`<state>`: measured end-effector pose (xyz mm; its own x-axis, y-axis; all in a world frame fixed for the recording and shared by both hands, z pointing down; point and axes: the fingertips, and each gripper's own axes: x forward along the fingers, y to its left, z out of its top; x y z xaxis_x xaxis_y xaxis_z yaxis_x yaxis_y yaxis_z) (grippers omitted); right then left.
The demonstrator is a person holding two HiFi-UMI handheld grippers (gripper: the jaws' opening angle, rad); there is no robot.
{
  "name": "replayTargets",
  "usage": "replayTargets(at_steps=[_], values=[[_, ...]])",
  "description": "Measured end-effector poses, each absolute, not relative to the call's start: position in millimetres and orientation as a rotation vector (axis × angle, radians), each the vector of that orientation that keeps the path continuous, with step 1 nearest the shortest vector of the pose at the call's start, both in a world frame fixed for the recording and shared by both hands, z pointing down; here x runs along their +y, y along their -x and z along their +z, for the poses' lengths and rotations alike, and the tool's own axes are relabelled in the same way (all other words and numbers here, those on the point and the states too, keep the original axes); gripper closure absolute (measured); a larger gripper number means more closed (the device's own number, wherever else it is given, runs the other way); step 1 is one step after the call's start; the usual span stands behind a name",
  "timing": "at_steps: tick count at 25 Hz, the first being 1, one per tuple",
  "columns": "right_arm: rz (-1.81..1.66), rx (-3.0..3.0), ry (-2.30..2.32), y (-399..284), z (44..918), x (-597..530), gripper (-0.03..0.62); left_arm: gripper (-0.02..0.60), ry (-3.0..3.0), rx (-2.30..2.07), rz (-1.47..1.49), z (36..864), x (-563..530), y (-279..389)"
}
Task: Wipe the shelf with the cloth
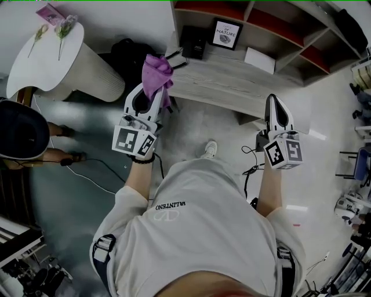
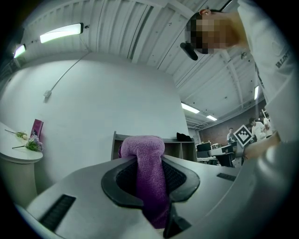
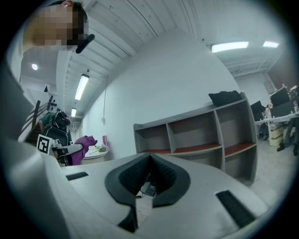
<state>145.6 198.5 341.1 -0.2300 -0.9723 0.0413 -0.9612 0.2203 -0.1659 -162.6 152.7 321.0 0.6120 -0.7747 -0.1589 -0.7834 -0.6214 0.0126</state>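
Purple cloth point(image 2: 148, 145) between the fingers point(image 2: 185, 178) of the left gripper point(image 2: 149, 161)

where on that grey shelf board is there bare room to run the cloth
The front strip of the grey board is bare, from the purple cloth in the left gripper across to the right gripper. The back is crowded: black box, framed picture, white card.

Flowers point(image 1: 65, 26) and a pink card point(image 1: 51, 13) lie on a round white table point(image 1: 35, 65).
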Motion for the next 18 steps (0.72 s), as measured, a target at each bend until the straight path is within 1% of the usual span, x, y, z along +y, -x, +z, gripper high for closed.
replayTargets(at_steps=[6,13,18], values=[[-0.250,2.458,1.832,-169.2,344.2,158.7,0.595,0.495,2.736,1.389,0.211,318.4,122.3,130.8],[-0.271,2.534,1.735,-181.3,352.1,129.1,0.595,0.495,2.716,1.451,0.193,324.1,106.5,99.4],[-0.291,2.579,1.695,-175.4,361.8,115.8,0.595,0.495,2.717,1.484,0.171,333.4,99.1,98.8]])
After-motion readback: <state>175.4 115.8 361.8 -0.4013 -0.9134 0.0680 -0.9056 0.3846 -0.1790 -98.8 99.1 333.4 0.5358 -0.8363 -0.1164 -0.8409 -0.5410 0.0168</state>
